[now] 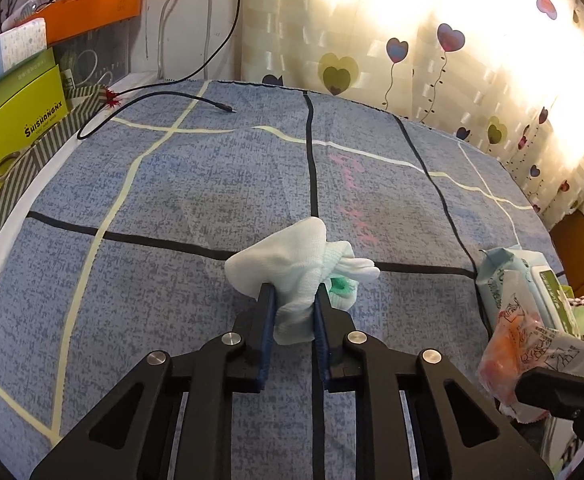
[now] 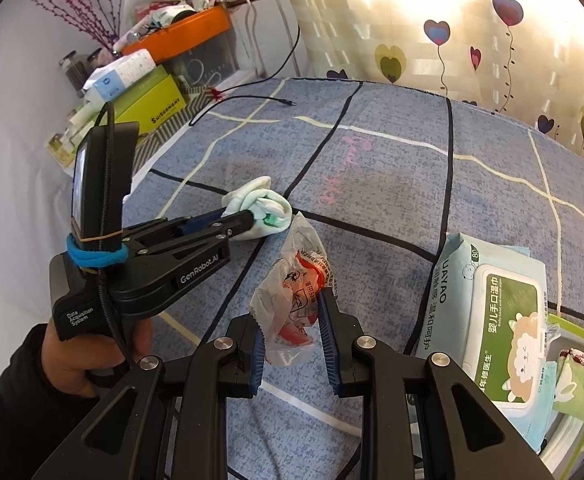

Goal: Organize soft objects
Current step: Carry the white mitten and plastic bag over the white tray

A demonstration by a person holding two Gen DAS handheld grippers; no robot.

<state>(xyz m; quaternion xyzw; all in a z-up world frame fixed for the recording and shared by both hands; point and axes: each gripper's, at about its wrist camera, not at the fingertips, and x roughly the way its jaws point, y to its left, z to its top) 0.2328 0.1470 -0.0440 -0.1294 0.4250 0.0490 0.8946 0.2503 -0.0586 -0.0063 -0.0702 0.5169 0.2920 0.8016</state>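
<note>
My left gripper (image 1: 292, 294) is shut on a bundle of white and pale-green socks (image 1: 292, 268), held at the middle of the blue patterned cloth (image 1: 196, 184). The same socks (image 2: 262, 206) show in the right wrist view, pinched by the left gripper (image 2: 254, 216). My right gripper (image 2: 292, 308) is shut on a crinkly clear packet with orange print (image 2: 296, 284), held just above the cloth. That packet (image 1: 532, 344) also shows at the right edge of the left wrist view.
A pack of baby wet wipes (image 2: 488, 304) lies at the right with a green item (image 2: 580, 384) beside it. A black cable (image 1: 160, 104) lies at the far left. Green boxes (image 1: 12, 120), tissues and an orange tray (image 1: 92, 8) stand on the left. A heart-patterned curtain (image 1: 452, 60) hangs behind.
</note>
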